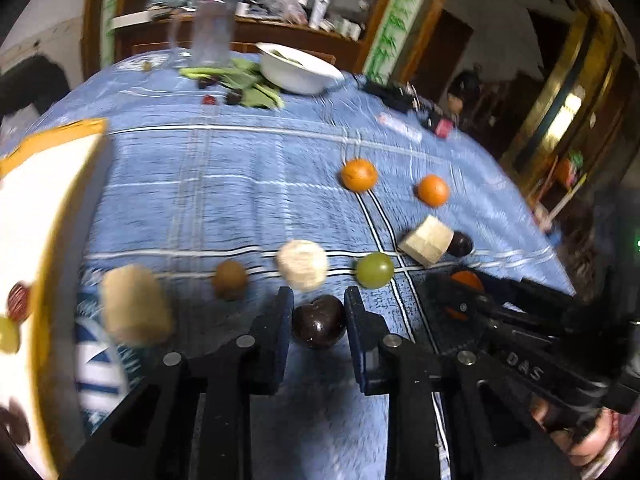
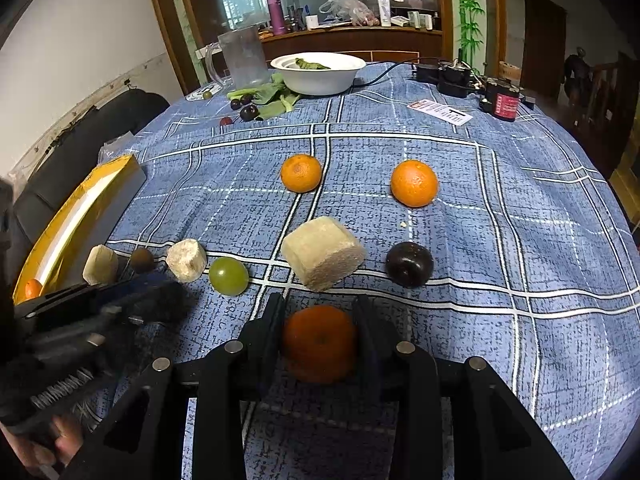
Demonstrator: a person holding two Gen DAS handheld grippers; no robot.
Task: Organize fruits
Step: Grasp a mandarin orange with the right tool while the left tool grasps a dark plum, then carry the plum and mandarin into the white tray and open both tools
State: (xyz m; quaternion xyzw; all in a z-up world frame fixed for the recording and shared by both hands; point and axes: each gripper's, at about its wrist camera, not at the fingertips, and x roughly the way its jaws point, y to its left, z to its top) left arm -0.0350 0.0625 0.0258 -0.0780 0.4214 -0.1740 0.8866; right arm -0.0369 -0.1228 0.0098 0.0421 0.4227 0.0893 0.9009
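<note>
Left wrist view, left hand-held gripper (image 1: 319,312) pinching dark plum (image 1: 319,322), right hand-held gripper (image 2: 320,320) clamping mandarin (image 2: 320,342)

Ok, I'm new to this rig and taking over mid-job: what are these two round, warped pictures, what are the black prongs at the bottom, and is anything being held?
Each picture comes from a fisheye camera mounted on hand-held tongs, looking forward along their two black fingers; a person holds one pair in each hand.

The left wrist view shows the left tongs shut on a dark plum. At its left edge is a yellow-rimmed tray that already holds a few fruits.

The right wrist view shows the right tongs shut on an orange.

On the blue checked tablecloth lie two more oranges, a green grape, another dark plum, a small brown fruit and three pale chunks that I cannot identify. At the far end stand a white bowl and a clear jug.
</note>
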